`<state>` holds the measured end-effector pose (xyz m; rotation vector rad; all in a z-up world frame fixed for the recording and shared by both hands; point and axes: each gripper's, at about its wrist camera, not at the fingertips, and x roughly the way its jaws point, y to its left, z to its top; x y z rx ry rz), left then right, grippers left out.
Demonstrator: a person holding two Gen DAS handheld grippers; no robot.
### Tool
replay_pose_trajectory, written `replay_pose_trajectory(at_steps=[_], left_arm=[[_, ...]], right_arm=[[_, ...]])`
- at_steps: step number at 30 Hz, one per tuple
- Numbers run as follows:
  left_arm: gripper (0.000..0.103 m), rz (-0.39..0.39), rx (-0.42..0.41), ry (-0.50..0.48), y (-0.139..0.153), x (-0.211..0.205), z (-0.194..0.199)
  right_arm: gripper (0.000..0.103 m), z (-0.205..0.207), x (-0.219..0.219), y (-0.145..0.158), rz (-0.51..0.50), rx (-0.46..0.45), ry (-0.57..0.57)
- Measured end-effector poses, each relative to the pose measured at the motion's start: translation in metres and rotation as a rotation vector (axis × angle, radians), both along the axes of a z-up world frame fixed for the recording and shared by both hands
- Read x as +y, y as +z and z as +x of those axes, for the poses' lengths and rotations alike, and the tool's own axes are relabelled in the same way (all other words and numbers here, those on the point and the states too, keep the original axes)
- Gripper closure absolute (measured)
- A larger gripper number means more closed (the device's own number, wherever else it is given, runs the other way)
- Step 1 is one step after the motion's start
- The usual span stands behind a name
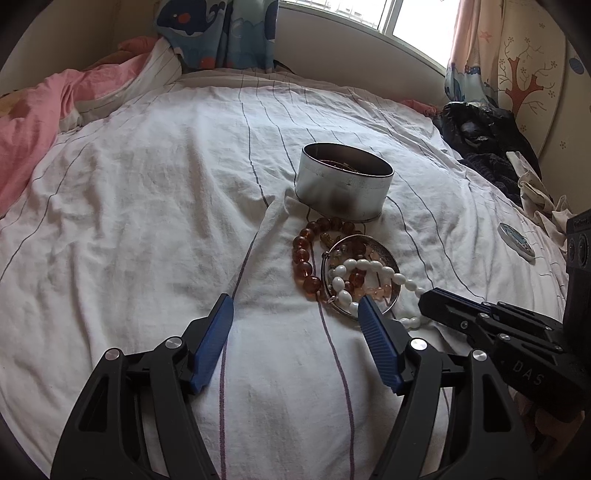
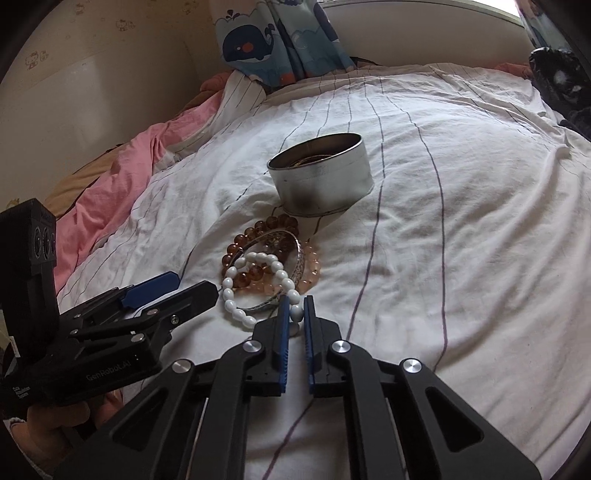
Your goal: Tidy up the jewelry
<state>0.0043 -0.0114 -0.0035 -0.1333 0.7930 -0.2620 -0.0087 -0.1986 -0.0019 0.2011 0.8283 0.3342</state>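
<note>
A heap of jewelry lies on the white striped bedsheet [image 1: 147, 206] in front of a round metal tin [image 1: 343, 181] [image 2: 321, 177]. The heap holds an amber bead bracelet [image 1: 301, 254] [image 2: 236, 247], a silver bangle [image 1: 384, 251] [image 2: 299, 254], a pink bead bracelet [image 1: 376, 291] [image 2: 314, 266] and a white bead bracelet [image 1: 354, 264] [image 2: 236, 291]. My right gripper [image 2: 296, 312] [image 1: 428, 295] is shut on a bead at the near end of the white bracelet. My left gripper [image 1: 294, 301] [image 2: 192, 283] stands open just left of the heap, nothing between its fingers.
A pink quilt [image 1: 33, 122] is bunched at the far left of the bed. Dark clothes [image 1: 480, 133] pile up at the right edge, with a small round disc [image 1: 515, 240] nearby. Whale-print curtains [image 1: 207, 29] and a window stand behind the bed. Something brownish lies inside the tin.
</note>
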Motion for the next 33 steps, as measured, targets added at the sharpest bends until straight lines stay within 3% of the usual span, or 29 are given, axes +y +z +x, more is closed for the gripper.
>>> replay_pose_trajectory(at_steps=[7,11,14,25,28,29,31,33], left_arm=[[0.035,0.003,-0.002,-0.003,0.0,-0.002,0.0],[0.035,0.022,-0.036,0.012,0.005,-0.003,-0.004],[0.035,0.045,-0.076,0.001,0.013,-0.008,-0.005],[0.041,0.095,-0.054,-0.081,0.023,-0.029,0.036],[0.054,0.129,0.007,-0.1,0.016,-0.036,0.052],[0.065,0.14,0.03,-0.113,0.012,-0.039,0.056],[0.074,0.165,0.056,-0.126,0.005,-0.044,0.06],[0.09,0.176,0.064,-0.138,0.002,-0.046,0.06]], right_arm=[[0.094,-0.02,-0.025,0.002,-0.053,0.02,-0.13],[0.067,-0.01,-0.027,0.003,-0.043,0.022,-0.137],[0.066,-0.006,-0.027,-0.001,-0.023,0.034,-0.132],[0.064,-0.004,-0.027,-0.012,0.001,0.042,-0.139],[0.063,-0.004,-0.026,-0.012,-0.007,0.039,-0.136],[0.062,-0.005,-0.025,-0.012,-0.009,0.038,-0.135],[0.061,-0.004,-0.025,-0.012,-0.01,0.037,-0.132],[0.06,-0.004,-0.024,-0.013,-0.01,0.037,-0.128]])
